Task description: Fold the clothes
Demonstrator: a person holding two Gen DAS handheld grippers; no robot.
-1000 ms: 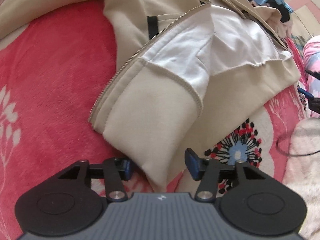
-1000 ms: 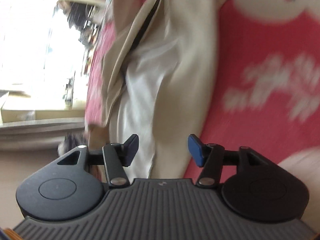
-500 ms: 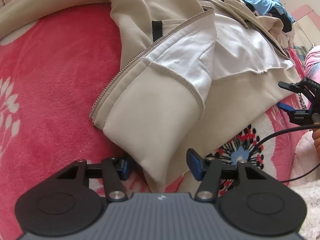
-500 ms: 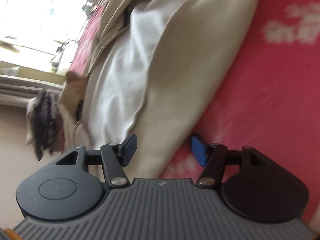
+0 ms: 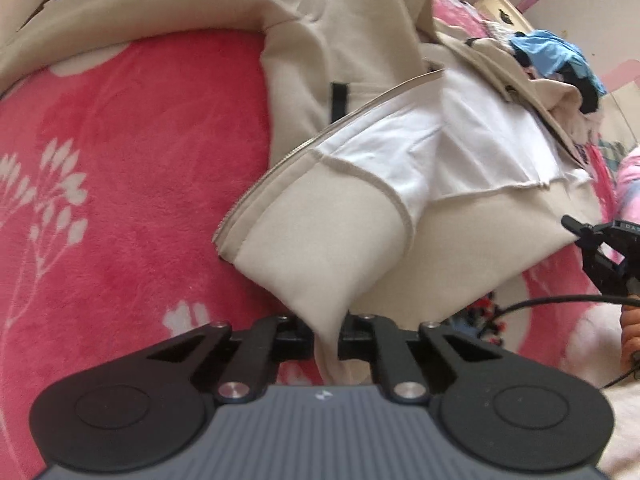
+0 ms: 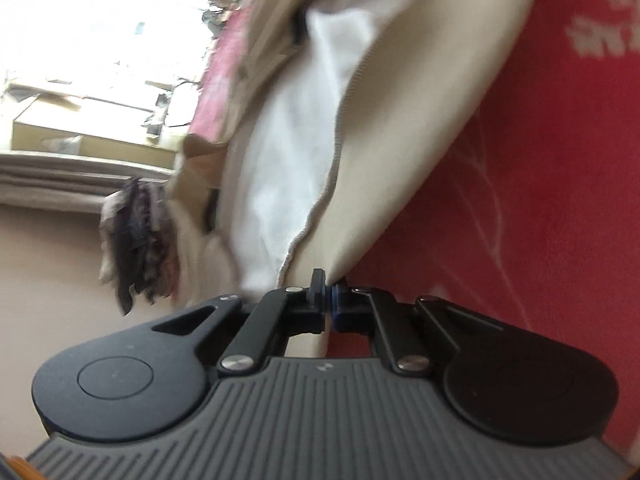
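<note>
A beige zip jacket (image 5: 320, 248) with a white lining (image 5: 460, 148) lies spread on a pink floral blanket (image 5: 120, 160). My left gripper (image 5: 326, 330) is shut on the jacket's near bottom corner, the cloth bunched between its jaws. In the right wrist view the same jacket (image 6: 400, 120) runs up the frame, tilted and blurred. My right gripper (image 6: 329, 300) is shut on the jacket's hem edge by the lining seam. The right gripper (image 5: 600, 252) also shows at the right edge of the left wrist view, at the jacket's other bottom corner.
A heap of other clothes, with blue and black pieces (image 5: 556, 56), lies beyond the jacket at the far right. A black cable (image 5: 560, 300) trails from the right gripper. A bright window and boxes (image 6: 80, 132) sit behind a dark garment (image 6: 136, 236).
Both grippers went from open to shut on the jacket's bottom edge. The right gripper swung in from the right to the hem.
</note>
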